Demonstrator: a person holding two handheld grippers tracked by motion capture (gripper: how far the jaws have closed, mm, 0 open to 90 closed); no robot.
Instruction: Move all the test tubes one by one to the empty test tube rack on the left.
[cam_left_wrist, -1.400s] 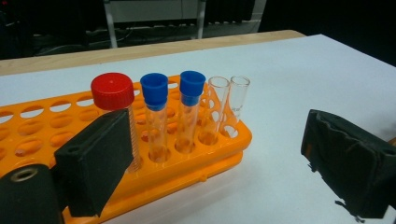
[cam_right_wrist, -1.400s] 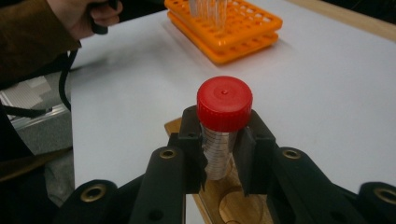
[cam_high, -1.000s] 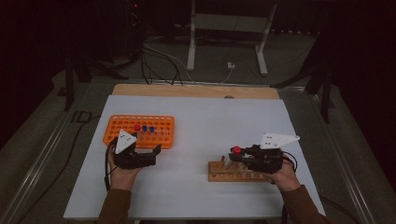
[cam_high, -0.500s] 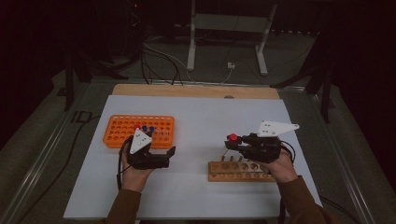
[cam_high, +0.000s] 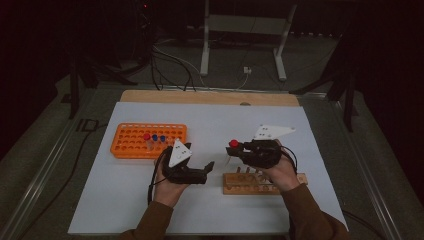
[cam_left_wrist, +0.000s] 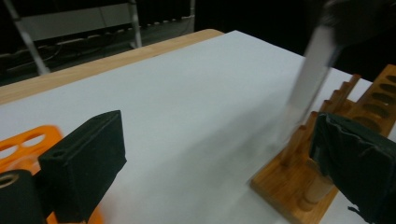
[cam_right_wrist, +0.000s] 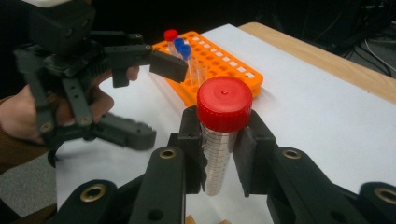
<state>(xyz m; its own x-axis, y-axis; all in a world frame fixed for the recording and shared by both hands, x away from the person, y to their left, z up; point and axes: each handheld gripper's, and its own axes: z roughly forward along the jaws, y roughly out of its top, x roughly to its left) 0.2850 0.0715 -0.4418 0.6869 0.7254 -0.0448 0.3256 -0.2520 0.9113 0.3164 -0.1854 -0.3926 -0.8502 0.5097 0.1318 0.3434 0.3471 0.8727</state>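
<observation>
Mid-transfer: red-capped clear plastic tube (cam_right_wrist: 219, 135) pinched in right gripper (cam_high: 240, 149) jaws above wooden rack (cam_high: 250, 184); left gripper (cam_high: 202, 172) jaws spread, handover likely next.

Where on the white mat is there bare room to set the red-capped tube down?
Bare: the far mat behind both racks, and the near-left corner. Crowded: the middle, where the left gripper, right gripper with the tube, orange rack and wooden rack meet.

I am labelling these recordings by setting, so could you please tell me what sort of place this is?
Probably a lab-style test bench set up for recording. A red-capped tube is clamped in the right gripper, an orange tube rack and a wooden rack sit on a white table, and cables trail over the dark floor behind.
</observation>
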